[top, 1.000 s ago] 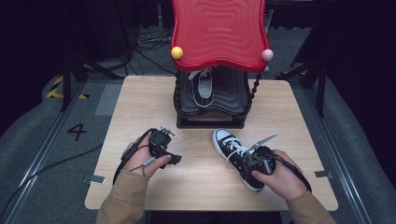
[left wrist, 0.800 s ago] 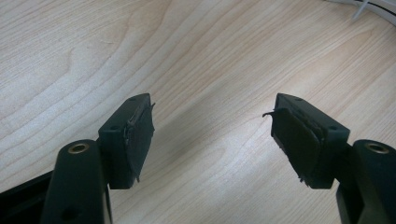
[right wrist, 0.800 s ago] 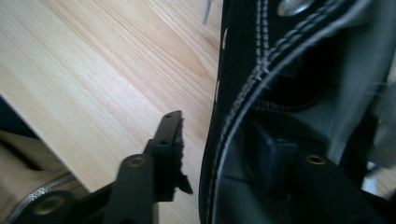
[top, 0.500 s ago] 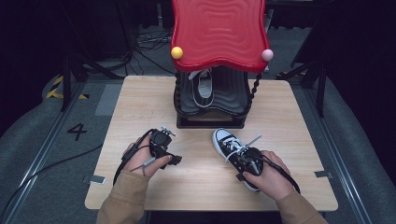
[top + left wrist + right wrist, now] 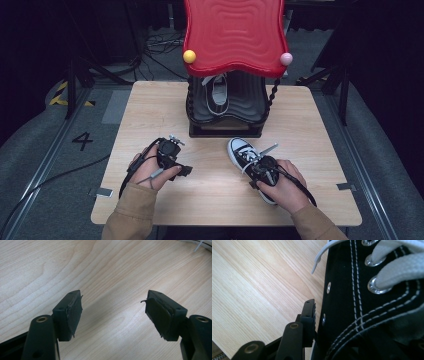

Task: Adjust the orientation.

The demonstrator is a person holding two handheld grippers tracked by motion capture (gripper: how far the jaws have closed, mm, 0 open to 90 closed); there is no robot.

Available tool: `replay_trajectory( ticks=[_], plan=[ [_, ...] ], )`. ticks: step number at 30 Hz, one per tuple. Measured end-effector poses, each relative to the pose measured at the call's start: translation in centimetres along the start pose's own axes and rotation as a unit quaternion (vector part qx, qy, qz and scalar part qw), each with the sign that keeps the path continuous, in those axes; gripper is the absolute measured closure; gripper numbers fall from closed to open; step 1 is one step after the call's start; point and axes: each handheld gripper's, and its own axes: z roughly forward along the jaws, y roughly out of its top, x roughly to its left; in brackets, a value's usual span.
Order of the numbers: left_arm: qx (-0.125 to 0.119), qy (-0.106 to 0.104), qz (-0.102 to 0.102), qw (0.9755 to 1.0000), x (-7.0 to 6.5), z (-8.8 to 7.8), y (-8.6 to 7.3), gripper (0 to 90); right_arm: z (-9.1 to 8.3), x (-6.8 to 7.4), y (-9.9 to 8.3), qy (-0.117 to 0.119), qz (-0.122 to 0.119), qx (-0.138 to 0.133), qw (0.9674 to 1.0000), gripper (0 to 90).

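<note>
The right claw [image 5: 362, 322] has been closing around the black shoe [image 5: 247, 160], one pad just beside its side panel, seen close in the right gripper view; the left claw [image 5: 113, 315] gapes empty. From above, the shoe's toe points toward the desk's [image 5: 150, 110] far-left corner.

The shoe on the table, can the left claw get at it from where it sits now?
Probably yes. The left claw stands open over bare table, and nothing lies between it and the black shoe, though the right claw already straddles that shoe.

High view: above the person's side, facing forward and down over the whole table [image 5: 150, 110].
Left gripper view: close, facing bare tabletop.
Right gripper view: very close on the black sneaker [image 5: 367, 305].
Shared: tabletop, sneaker.
</note>
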Motion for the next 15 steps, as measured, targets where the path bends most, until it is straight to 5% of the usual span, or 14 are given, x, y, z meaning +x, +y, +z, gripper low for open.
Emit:
replay_trajectory(
  ticks=[6,15],
  plan=[
    [-0.002,0.000,-0.002,1.0000,0.16,-0.06,-0.11,29.9,-0.43,-0.07,0.32,0.000,0.012,-0.025,0.9996,67.9],
    [0.000,-0.001,-0.002,1.0000,0.10,0.07,-0.04,30.0,0.17,-0.68,1.00,-0.006,0.029,-0.008,0.9995,68.9]
  ],
)
